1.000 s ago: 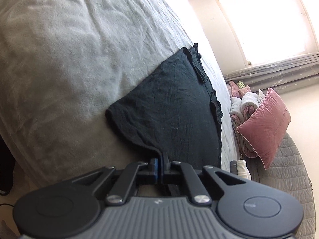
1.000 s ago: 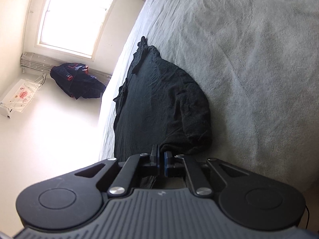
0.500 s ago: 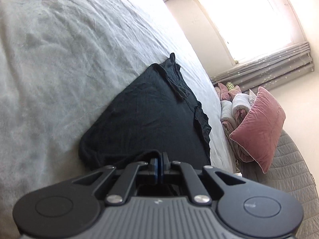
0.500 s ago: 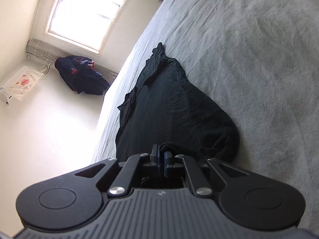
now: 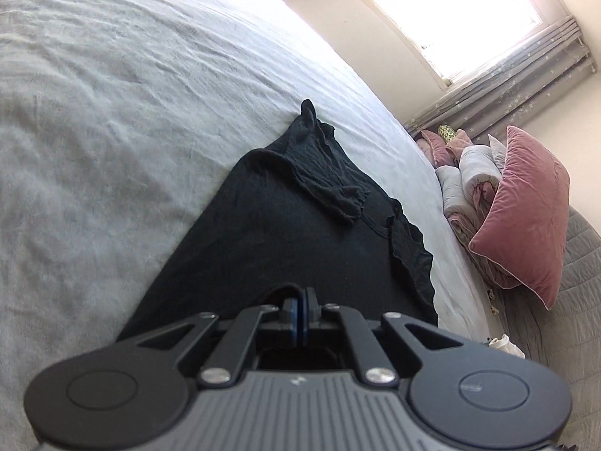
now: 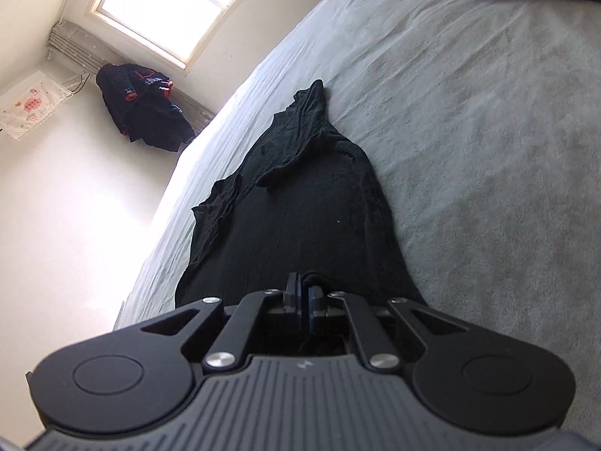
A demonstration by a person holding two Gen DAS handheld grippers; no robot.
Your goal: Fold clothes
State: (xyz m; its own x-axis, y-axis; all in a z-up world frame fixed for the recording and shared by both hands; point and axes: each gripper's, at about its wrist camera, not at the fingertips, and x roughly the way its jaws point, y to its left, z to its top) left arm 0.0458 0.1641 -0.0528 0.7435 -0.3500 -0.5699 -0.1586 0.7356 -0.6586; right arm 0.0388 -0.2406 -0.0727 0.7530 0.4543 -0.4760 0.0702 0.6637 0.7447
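From the left wrist, the left claw (image 5: 299,314) was clamped on the near hem of the black garment (image 5: 285,233), its two pads pressed together with dark cloth pinched between them. The grip held only a thin edge, so a sharp pull could have slipped the cloth free and let that corner drop. The garment lay on the grey bed (image 5: 112,112), stretched away from the claw, with a sleeve (image 5: 330,184) already folded across its body and a ruffled edge along the side towards the pink pillow (image 5: 526,214). That loose sleeve looked likely to slide out of place if the cloth were lifted unevenly.

From the right wrist, the right claw (image 6: 304,302) was likewise closed on the garment's near hem (image 6: 311,278), cloth bunched between its pads. The garment (image 6: 300,218) looked thin, crinkled and limp, tapering towards its far end. If one claw travelled ahead of the other, the fold would probably have landed skewed.
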